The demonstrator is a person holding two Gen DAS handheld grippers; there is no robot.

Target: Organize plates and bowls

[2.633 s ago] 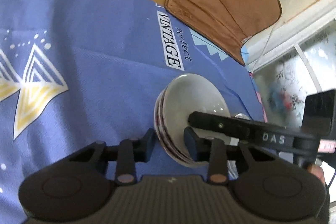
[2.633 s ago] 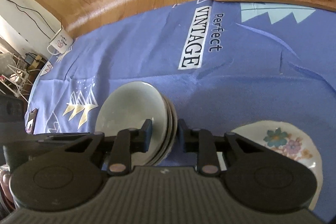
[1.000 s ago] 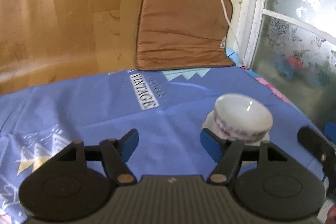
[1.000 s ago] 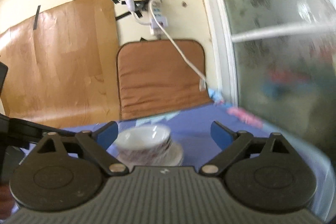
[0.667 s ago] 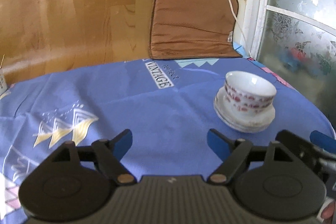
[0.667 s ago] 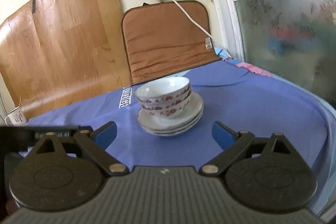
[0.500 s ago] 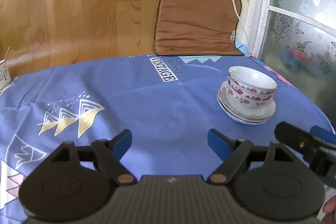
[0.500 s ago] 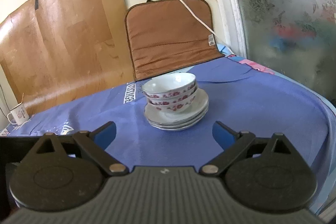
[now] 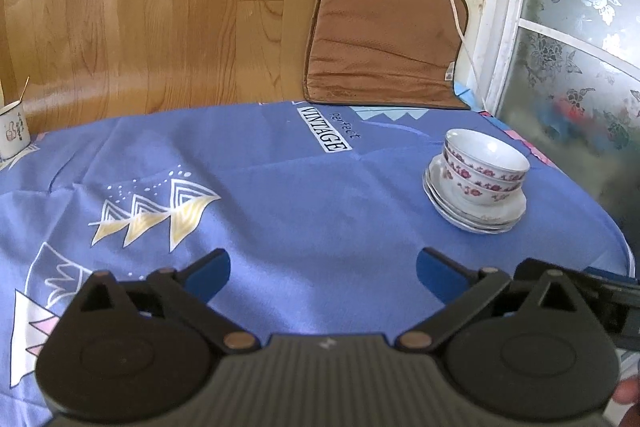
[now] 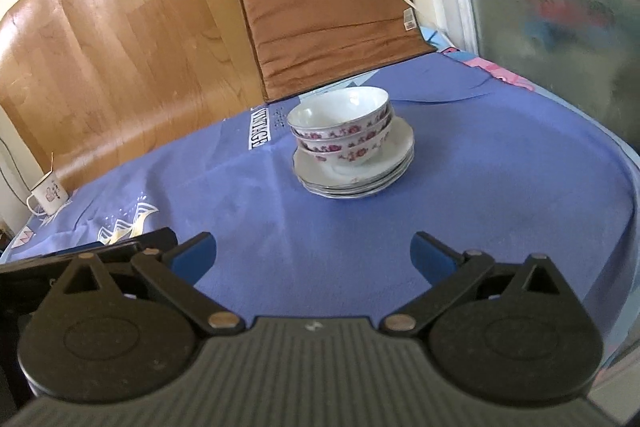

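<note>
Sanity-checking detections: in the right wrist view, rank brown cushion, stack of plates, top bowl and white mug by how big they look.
1. brown cushion, clearly largest.
2. stack of plates.
3. top bowl, narrower than the plates under it.
4. white mug, smallest in the picture; it sits at the far left edge, so distance and lens bend may shrink it.

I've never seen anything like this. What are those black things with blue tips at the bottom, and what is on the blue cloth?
They are two hand-held grabbers; a person holds one in each hand. Each carries a camera looking along its two fingers, so each picture comes from one grabber. The left gripper is opening its jaws with nothing between them. The right gripper is open and empty too. On the blue tablecloth stands a stack of flowered bowls resting on a pile of plates. A small white mug sits at the far edge. Nothing is held.
</note>
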